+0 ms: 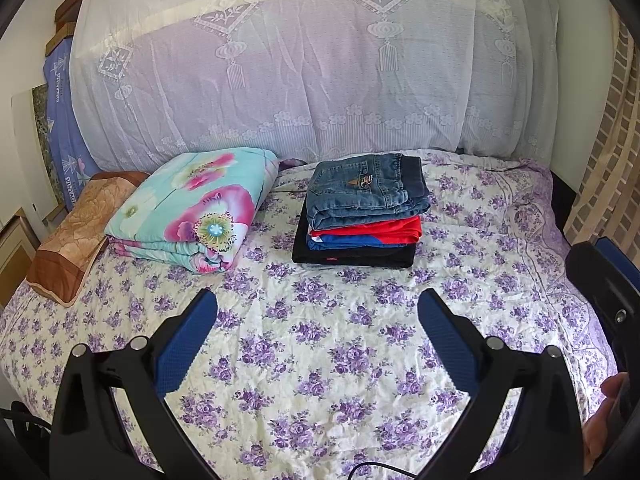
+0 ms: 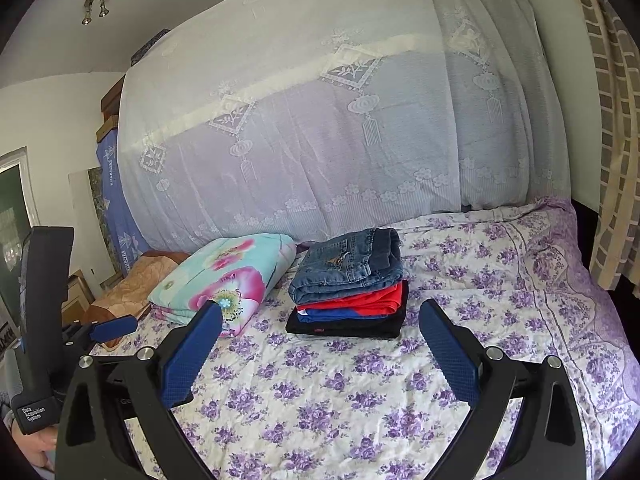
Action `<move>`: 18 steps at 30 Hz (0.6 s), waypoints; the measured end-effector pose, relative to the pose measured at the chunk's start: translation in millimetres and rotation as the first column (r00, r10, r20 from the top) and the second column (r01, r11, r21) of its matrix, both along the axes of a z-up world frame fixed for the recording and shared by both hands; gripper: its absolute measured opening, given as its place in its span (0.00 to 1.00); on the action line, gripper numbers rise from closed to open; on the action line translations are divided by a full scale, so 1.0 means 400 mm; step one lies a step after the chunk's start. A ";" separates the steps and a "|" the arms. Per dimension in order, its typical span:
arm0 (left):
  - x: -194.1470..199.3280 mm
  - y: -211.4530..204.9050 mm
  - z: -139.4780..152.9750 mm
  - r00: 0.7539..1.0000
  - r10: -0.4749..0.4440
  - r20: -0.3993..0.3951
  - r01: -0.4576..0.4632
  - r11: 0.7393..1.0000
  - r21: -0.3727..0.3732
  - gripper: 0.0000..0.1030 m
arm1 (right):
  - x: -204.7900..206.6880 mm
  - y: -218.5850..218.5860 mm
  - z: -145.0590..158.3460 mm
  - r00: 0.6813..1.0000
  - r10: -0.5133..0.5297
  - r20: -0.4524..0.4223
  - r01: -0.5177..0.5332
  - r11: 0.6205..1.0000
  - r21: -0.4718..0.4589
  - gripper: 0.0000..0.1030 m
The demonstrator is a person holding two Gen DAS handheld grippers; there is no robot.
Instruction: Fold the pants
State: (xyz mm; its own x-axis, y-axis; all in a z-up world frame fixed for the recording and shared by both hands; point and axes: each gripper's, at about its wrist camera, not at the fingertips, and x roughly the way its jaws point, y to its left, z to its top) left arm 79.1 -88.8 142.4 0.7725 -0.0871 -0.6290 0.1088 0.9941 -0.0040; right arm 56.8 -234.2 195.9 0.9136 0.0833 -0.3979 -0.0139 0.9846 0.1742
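Note:
A stack of folded clothes sits on the floral bedsheet (image 1: 320,340) toward the back of the bed. Folded blue jeans (image 1: 366,190) lie on top, over a red and blue garment (image 1: 372,234) and a black one (image 1: 352,256). The stack also shows in the right wrist view, with the jeans (image 2: 348,266) on top. My left gripper (image 1: 318,304) is open and empty, held above the sheet in front of the stack. My right gripper (image 2: 320,316) is open and empty, just in front of the stack. The left gripper's body also shows in the right wrist view (image 2: 44,320).
A folded turquoise floral quilt (image 1: 196,208) lies left of the stack, with a brown pillow (image 1: 80,232) beyond it. A lace-covered pile (image 1: 312,64) rises behind the bed. A brick-pattern curtain (image 1: 616,152) hangs at right. The sheet also shows in the right wrist view (image 2: 340,392).

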 end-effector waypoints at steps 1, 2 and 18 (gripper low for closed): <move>0.000 0.000 0.000 1.000 0.000 0.001 0.000 1.000 0.000 0.95 | 0.000 0.000 0.000 1.000 0.000 0.000 0.000 1.000 0.000 0.96; 0.000 0.000 0.000 1.000 -0.001 0.000 0.001 1.000 0.000 0.95 | 0.000 0.000 0.000 1.000 0.000 0.000 0.000 1.000 0.001 0.96; 0.008 0.000 -0.002 1.000 -0.011 -0.006 0.011 1.000 0.000 0.95 | 0.002 0.000 -0.001 1.000 -0.005 -0.002 0.005 1.000 0.003 0.96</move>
State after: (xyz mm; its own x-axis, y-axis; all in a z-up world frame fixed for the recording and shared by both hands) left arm 82.1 -88.8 141.5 0.7675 -0.0954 -0.6340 0.1197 0.9928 -0.0044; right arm 57.5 -234.2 195.4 0.9131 0.0803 -0.3997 -0.0088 0.9841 0.1776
